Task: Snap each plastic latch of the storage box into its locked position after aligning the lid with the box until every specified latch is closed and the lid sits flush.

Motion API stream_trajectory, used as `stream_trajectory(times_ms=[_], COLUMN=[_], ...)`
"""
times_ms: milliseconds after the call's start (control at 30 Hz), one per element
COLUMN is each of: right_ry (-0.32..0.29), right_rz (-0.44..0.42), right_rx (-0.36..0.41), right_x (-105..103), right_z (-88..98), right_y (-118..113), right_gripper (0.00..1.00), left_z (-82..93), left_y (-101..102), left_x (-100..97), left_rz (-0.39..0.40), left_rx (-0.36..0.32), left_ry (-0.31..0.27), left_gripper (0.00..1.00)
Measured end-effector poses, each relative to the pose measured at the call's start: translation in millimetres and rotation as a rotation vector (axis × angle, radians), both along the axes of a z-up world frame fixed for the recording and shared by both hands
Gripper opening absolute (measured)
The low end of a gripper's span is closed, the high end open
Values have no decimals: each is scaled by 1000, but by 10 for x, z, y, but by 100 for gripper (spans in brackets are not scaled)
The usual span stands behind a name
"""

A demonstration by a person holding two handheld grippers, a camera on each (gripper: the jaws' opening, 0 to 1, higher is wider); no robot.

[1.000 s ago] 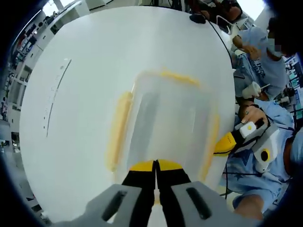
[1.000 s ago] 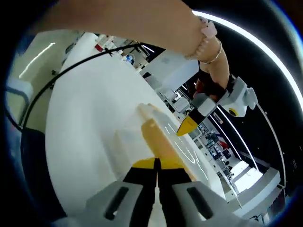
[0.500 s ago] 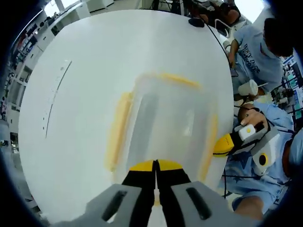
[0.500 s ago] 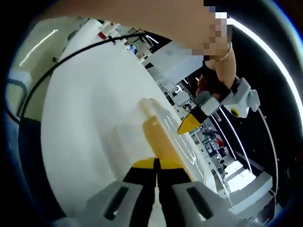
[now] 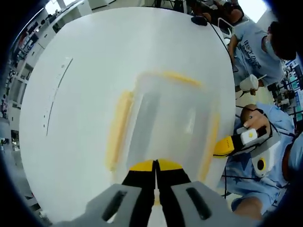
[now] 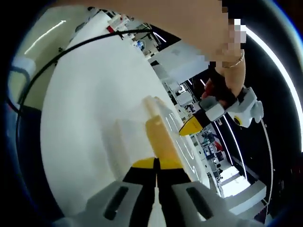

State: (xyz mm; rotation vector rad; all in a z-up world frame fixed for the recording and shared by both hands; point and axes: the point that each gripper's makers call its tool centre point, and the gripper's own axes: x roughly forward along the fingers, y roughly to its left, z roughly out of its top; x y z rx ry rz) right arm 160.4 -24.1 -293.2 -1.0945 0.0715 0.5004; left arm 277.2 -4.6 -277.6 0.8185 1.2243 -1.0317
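I find the storage box (image 5: pixel 165 127) lying on the white table (image 5: pixel 80 94), lid (image 5: pixel 163 118) in place and apparently level. My left gripper (image 5: pixel 155 166), jaws pressed together with nothing between them, bears on the near latch (image 5: pixel 155 165). My right gripper (image 6: pixel 156 164), jaws likewise pressed together and holding nothing, rests on the yellow side latch (image 6: pixel 161 139); its tip shows against that latch in the left gripper view (image 5: pixel 222 144). The far latch (image 5: pixel 177 77) and the opposite side latch (image 5: pixel 117 130) lie flat along the lid edge. I cannot confirm any latch as clicked home; I judge the two under the grippers are the ones in progress.
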Motion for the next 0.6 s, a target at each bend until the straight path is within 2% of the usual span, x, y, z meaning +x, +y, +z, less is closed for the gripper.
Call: stream_trajectory(times_ms=[200,333,600], right_ry=[-20,-7,17], right_rz=[0,-1,25], right_rx=[-52,-71,-95], right_x=[9,33,10], right_z=[12,60,11], right_y=[-67,-74,-74], right_gripper=[0,0,0], left_z=[3,1,-6], left_y=[2,8,11], left_x=[11,5,-8], left_rz=[5,4,-1], left_rx=[4,1,1], left_ry=[7,6,-3], left_gripper=[0,0,0])
